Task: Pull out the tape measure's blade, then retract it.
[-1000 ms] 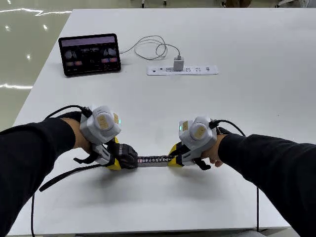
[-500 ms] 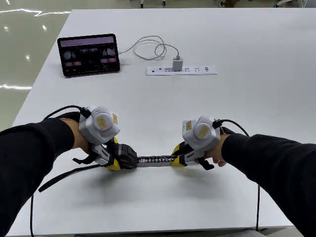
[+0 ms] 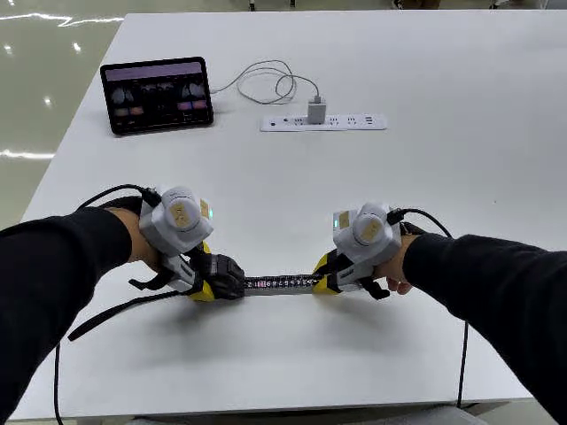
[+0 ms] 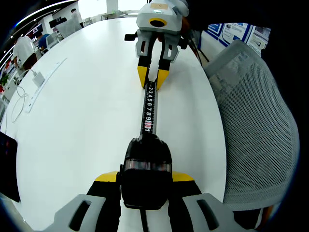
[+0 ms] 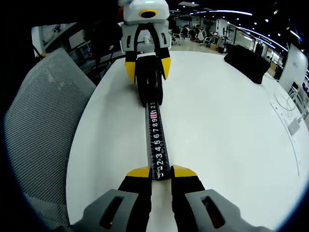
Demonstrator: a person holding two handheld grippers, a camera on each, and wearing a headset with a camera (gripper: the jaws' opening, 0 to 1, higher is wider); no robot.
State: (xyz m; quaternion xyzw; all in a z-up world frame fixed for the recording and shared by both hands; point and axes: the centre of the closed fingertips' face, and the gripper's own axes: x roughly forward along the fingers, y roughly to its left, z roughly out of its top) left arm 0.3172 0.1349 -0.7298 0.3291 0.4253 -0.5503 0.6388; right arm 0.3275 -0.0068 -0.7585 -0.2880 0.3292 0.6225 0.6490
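In the lower middle of the head view, near the front edge of the white counter (image 3: 416,177), the left hand-held gripper (image 3: 209,285) clamps the black tape measure (image 3: 226,277) between its jaws. The blade (image 3: 282,283) runs rightward, numbers up. Its tip is pinched in the narrow jaws of the right hand-held gripper (image 3: 321,285). A tablet (image 3: 158,94) sits upper left, with a power strip (image 3: 323,122) right of it.

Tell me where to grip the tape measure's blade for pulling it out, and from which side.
Grip the blade at its free end, coming from the side opposite the case, in line with the strip, as the right gripper does. It is thin and runs straight over the table, so an in-line pull should avoid kinking it.
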